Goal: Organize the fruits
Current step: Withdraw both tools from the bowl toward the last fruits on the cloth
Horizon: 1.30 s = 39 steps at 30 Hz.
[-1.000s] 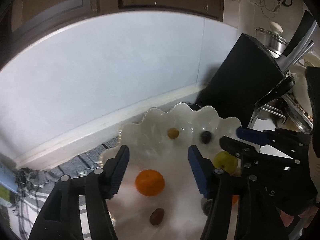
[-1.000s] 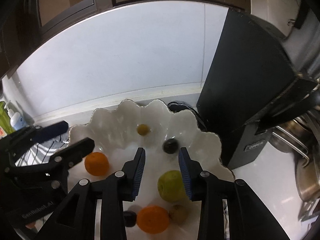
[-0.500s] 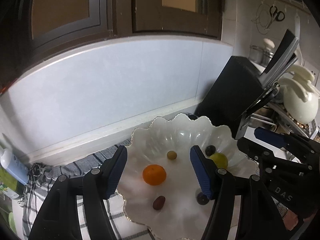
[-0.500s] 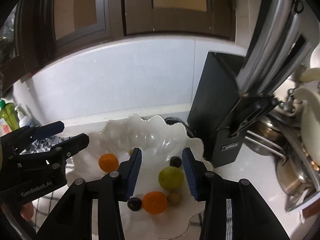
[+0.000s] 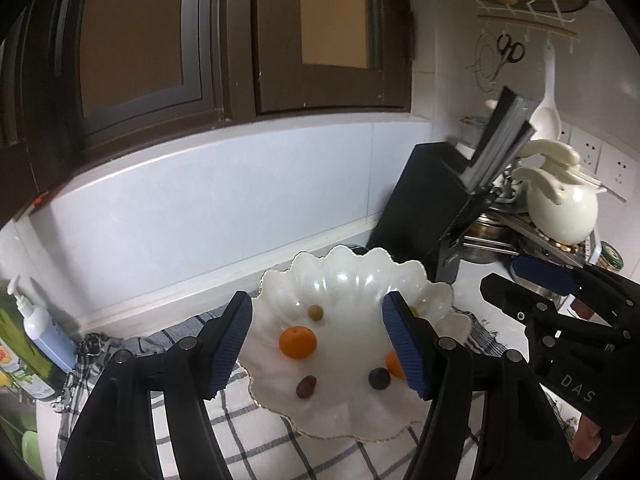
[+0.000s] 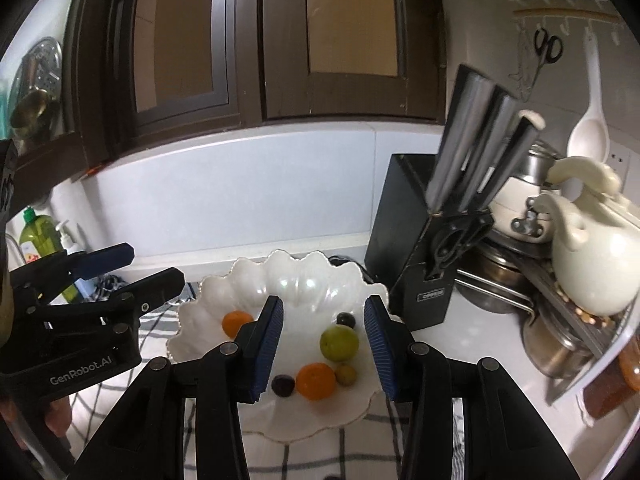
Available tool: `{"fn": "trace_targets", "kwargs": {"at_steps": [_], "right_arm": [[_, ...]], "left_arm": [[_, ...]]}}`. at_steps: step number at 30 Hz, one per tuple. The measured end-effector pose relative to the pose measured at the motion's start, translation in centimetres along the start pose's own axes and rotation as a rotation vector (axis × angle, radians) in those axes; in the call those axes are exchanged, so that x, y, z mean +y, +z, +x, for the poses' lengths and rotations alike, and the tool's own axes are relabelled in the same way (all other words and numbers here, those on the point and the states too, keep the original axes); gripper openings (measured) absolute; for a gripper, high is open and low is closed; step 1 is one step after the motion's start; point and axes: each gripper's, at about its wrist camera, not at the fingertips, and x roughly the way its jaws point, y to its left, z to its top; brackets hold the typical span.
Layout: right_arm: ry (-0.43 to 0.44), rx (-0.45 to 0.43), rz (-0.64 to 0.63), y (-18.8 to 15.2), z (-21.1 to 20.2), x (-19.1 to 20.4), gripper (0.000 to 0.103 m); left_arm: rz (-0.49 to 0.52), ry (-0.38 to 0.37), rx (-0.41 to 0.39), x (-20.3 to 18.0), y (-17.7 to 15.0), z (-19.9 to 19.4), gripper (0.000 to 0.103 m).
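A home kitchen: dark wood cabinets hang over a pale tiled wall, and a white worktop runs below. On it stand a black knife block full of knives, stacked steel pots and a cream jug. Scissors and a white ladle hang from a wall rack. Soap bottles stand at the left, and a checked cloth lies under a scalloped white dish of fruit.

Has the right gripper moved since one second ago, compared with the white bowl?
Yes. The right gripper has pulled back and up from the white bowl; its jaws, just opened wider, hold nothing.
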Motion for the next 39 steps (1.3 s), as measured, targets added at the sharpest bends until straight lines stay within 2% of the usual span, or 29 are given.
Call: {"fn": "trace_targets", "kwargs": {"at_steps": [11, 22, 39], "right_arm": [[-0.025, -0.060, 0.015, -1.2, -4.8, -0.5, 0.044], [-0.016, -0.069, -0.001, -3.1, -7.7, -0.6, 0.044], [0.032, -0.039, -0.065, -6.6, -9.0, -1.3, 0.043]], "left_arm": [[0.029, -0.015, -0.058, -1.9, -1.0, -4.8, 0.070], [0.054, -0.003, -0.084, -3.2, -3.0, -7.6, 0.073], [0.037, -0.018, -0.042, -5.6, -6.7, -8.9, 0.073]]}}
